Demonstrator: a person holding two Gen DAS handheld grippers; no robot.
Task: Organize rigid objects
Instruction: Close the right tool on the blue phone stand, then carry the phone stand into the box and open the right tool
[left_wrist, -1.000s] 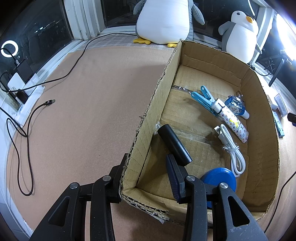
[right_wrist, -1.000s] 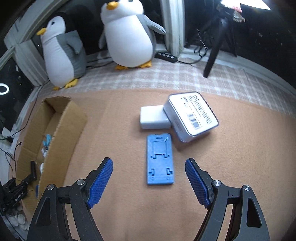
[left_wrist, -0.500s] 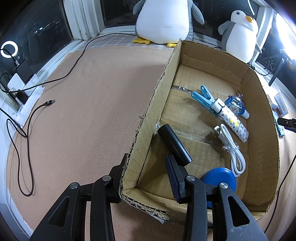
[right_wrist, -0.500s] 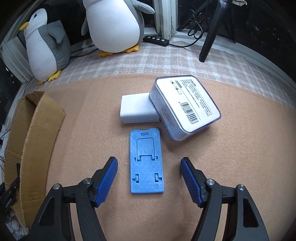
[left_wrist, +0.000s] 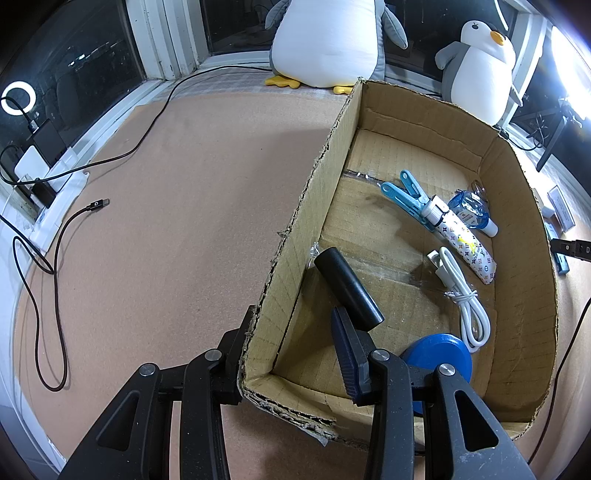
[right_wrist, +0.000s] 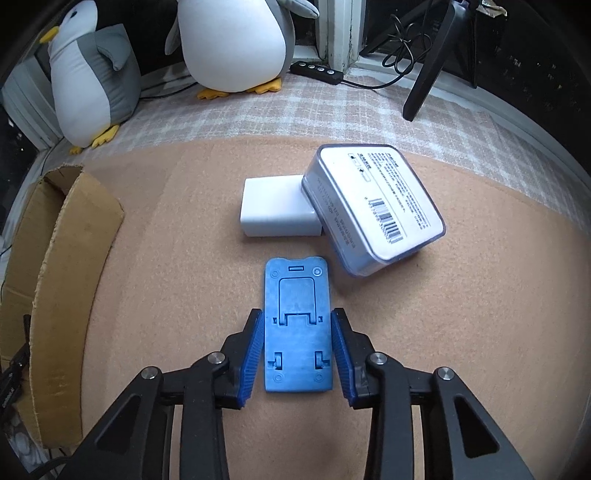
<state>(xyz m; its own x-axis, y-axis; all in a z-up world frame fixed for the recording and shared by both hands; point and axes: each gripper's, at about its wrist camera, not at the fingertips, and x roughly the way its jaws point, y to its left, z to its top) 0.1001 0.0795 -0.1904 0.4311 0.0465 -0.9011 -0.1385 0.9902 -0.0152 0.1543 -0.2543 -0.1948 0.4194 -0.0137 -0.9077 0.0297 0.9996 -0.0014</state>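
Right wrist: blue stand (right_wrist: 297, 328) between gripper (right_wrist: 297, 354) pads

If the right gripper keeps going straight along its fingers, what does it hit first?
Likely the flat blue plastic stand itself: it lies between the closing jaws of the right gripper, which points steeply down, so the tan felt mat under it comes next.
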